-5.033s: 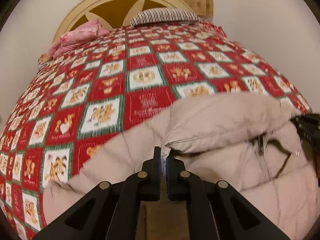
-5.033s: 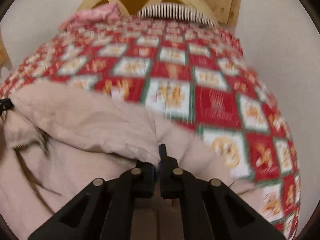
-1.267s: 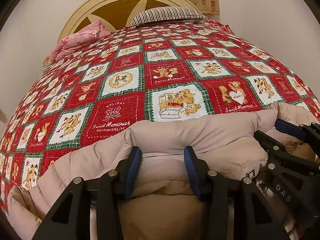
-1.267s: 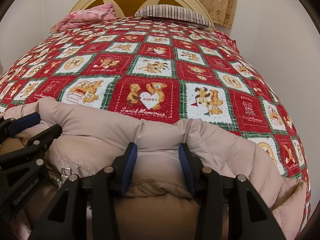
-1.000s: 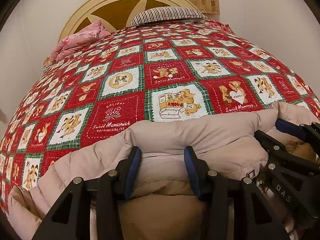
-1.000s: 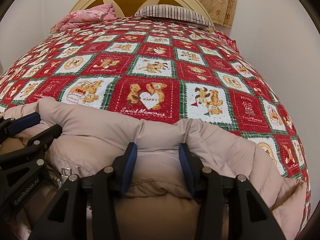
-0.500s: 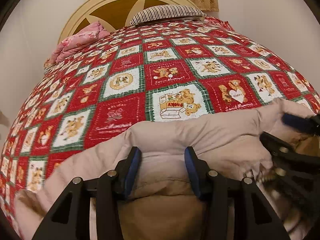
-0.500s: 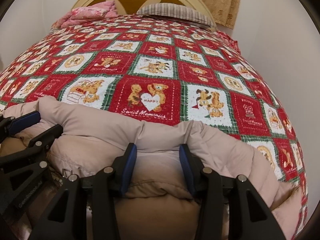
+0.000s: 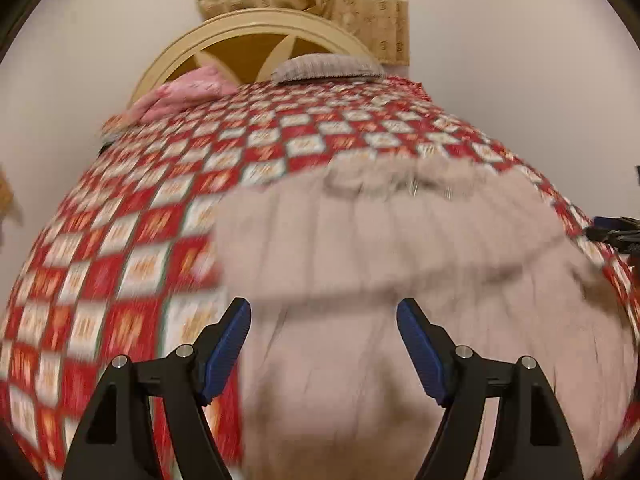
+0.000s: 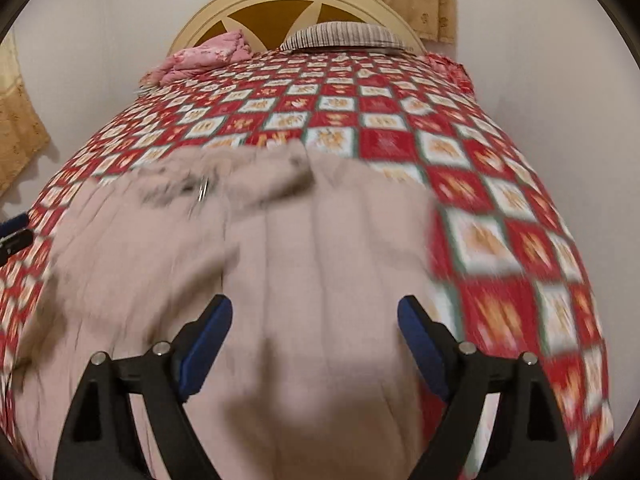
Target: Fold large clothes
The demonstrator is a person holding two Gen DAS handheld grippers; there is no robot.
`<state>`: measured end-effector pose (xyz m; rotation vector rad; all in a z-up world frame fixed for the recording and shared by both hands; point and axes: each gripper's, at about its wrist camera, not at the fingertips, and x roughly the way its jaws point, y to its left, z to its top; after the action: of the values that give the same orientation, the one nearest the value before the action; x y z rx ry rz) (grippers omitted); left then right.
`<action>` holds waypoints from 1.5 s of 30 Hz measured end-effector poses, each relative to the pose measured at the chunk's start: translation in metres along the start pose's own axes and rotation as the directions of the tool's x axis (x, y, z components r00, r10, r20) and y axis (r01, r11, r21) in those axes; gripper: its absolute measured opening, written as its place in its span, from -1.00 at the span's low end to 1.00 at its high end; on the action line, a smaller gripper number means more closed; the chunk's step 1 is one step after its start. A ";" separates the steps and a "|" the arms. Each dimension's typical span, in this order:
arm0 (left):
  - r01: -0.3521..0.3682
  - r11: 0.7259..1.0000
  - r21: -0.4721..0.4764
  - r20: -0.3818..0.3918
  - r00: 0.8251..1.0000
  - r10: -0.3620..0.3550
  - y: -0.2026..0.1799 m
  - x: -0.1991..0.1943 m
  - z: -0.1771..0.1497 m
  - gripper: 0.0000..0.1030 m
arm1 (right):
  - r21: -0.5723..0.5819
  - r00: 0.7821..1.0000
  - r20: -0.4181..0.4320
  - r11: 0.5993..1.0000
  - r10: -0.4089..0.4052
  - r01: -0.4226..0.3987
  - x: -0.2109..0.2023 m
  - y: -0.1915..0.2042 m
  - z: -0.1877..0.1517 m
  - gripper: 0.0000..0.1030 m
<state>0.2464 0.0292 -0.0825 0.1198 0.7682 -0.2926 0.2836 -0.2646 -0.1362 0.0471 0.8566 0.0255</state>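
**Padded coat on patchwork bed, both grips letting go**

Bedroom with pale walls; bed point(image 10: 500, 208) under a red-and-white patchwork quilt, arched headboard point(image 10: 296, 0) at the far end, pink bundle point(image 10: 204, 56) and striped pillow point(image 10: 344, 36) at the head edge.

- Item: beige quilted coat point(image 10: 312, 264), spread over the foot half of the bed, collar end toward the headboard, edges blurred.
- Left hand-held gripper point(image 9: 324, 340): jaws spreading apart, nothing pinched; coat lies beneath.
- Right hand-held gripper point(image 10: 314, 338): jaws likewise spreading, nothing pinched.
- Handling note: judged a release after a fold. Check the panel lies flat before regripping; take the next hold at matching edge points, pinch all layers, carry both sides evenly.
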 end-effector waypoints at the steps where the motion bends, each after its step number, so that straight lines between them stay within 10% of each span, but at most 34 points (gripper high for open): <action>1: -0.005 1.000 -0.026 -0.014 1.000 0.005 0.009 -0.011 -0.025 0.48 | 0.008 1.000 -0.001 1.000 -0.003 0.003 -0.014 -0.002 -0.015 0.72; 8: 0.022 0.987 -0.160 -0.079 0.996 -0.035 0.026 -0.030 -0.123 0.48 | 0.193 0.999 -0.007 0.980 0.050 -0.048 -0.083 -0.022 -0.114 0.73; 17: 0.059 0.977 -0.204 -0.060 0.996 -0.073 0.007 -0.029 -0.144 0.48 | 0.297 0.987 -0.108 0.952 0.117 -0.081 -0.075 -0.008 -0.193 0.58; 19: 0.071 0.974 -0.215 -0.058 0.995 -0.086 0.006 -0.029 -0.145 0.21 | 0.283 0.990 -0.094 0.956 0.105 -0.075 -0.075 -0.003 -0.198 0.55; 21: 0.066 0.981 -0.180 -0.041 0.996 -0.075 0.001 -0.037 -0.145 -0.51 | 0.267 0.987 -0.089 0.958 0.133 -0.105 -0.075 0.000 -0.197 -0.24; 23: 0.053 0.990 -0.130 -0.029 0.998 -0.057 -0.006 -0.049 -0.143 -0.72 | 0.245 0.984 -0.081 0.961 0.156 -0.132 -0.084 0.006 -0.192 -0.71; 28: 0.153 0.978 -0.145 0.050 0.988 -0.147 -0.002 -0.112 -0.138 -0.78 | 0.235 0.967 -0.035 0.943 0.251 -0.237 -0.127 0.002 -0.189 -0.77; 33: 0.407 0.895 -0.182 0.218 0.904 -0.367 0.014 -0.203 -0.114 -0.79 | 0.253 0.922 0.120 0.887 0.367 -0.386 -0.208 -0.013 -0.179 -0.79; 38: 0.510 0.845 -0.162 0.325 0.836 -0.443 0.024 -0.234 -0.065 -0.79 | 0.246 0.875 0.316 0.858 0.368 -0.450 -0.277 -0.026 -0.142 -0.79; 45: 0.427 0.879 -0.211 0.152 0.903 -0.401 0.043 -0.120 0.008 -0.66 | 0.369 0.898 0.294 0.827 0.328 -0.423 -0.196 -0.048 -0.042 -0.80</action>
<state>0.1826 0.0942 0.0069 -0.2941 0.7147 -0.6067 0.1237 -0.3197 -0.0187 0.6263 0.6058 0.2047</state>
